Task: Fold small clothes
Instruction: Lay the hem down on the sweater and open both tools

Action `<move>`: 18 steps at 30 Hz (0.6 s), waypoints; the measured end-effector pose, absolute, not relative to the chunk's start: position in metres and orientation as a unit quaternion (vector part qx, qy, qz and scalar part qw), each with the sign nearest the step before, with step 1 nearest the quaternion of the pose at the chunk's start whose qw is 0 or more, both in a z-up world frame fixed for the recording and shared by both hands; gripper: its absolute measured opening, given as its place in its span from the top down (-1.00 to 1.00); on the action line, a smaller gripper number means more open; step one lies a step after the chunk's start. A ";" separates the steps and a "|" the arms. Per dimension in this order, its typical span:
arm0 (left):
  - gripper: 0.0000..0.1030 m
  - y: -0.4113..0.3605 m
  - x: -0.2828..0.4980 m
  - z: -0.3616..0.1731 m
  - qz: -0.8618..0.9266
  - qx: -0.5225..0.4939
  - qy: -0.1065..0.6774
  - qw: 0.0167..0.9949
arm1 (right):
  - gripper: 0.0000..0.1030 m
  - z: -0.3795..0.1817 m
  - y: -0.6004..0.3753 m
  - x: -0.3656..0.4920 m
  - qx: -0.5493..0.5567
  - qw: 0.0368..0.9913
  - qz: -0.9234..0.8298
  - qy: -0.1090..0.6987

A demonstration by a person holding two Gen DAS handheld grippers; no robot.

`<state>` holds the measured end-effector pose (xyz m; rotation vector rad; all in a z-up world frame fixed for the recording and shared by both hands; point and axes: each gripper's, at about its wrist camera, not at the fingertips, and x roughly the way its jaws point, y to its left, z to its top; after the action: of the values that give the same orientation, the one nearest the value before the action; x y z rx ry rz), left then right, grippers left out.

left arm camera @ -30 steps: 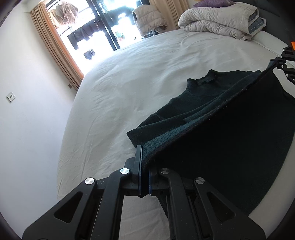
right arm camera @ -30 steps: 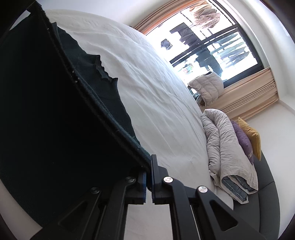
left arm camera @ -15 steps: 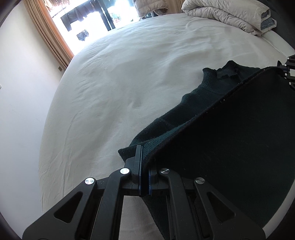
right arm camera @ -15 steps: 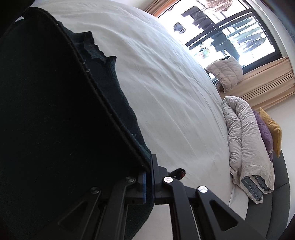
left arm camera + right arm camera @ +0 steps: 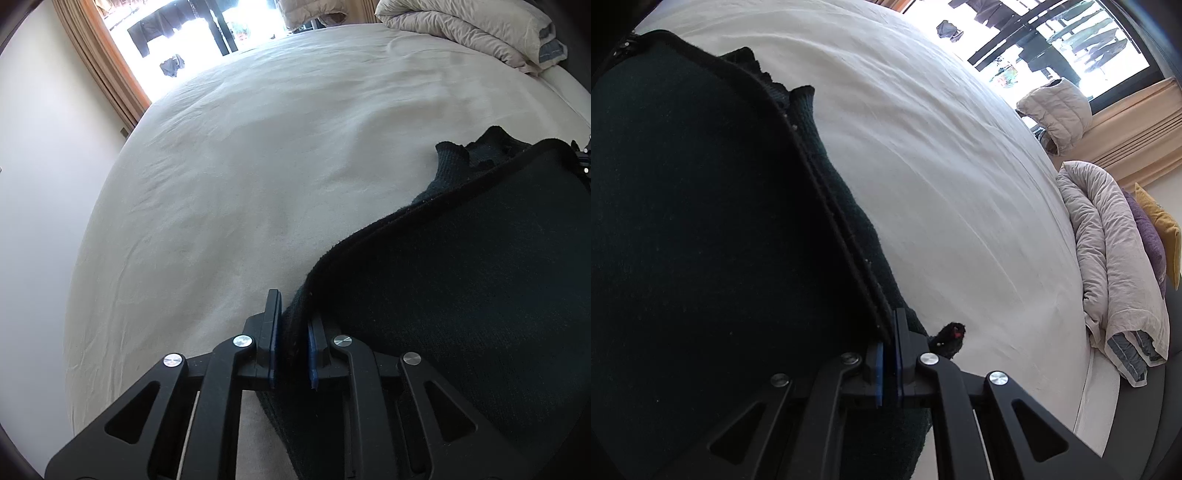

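Two corners of the hem are over: my left gripper [image 5: 291, 332] has just been opening, the dark sweater [image 5: 461, 314] loose between its jaws, while my right gripper [image 5: 892, 354] pinches its corner (collar peeking beyond) on the bed [image 5: 258, 166]. Further folds remain, I judge.

A white-sheeted bed [image 5: 258, 155] fills the room, a folded duvet [image 5: 1108, 266] at its edge, bright window [image 5: 1052, 40] beyond.

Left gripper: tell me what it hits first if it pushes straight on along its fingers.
The left gripper would first meet the dark sweater hem already between its just-opening jaws, then the white bed sheet close beneath, though depth is hard to judge.
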<state>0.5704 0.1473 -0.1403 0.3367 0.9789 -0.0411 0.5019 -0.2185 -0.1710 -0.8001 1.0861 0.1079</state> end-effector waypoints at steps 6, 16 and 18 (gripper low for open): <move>-0.71 0.180 0.584 -0.123 0.062 0.137 0.443 0.884 | 0.91 -0.170 -0.221 0.502 -0.351 0.782 0.046 0.513; -0.71 0.171 0.540 -0.092 0.107 0.151 0.357 0.916 | 0.87 -0.154 -0.252 0.514 -0.220 0.799 0.036 0.558; -0.71 0.158 0.527 -0.088 0.098 0.157 0.337 0.923 | 0.82 -0.149 -0.264 0.519 -0.171 0.806 0.030 0.566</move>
<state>0.5267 0.1575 -0.0884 0.3232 0.6911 0.2022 0.5185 -0.2639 -0.1489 -0.3658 1.2115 0.0635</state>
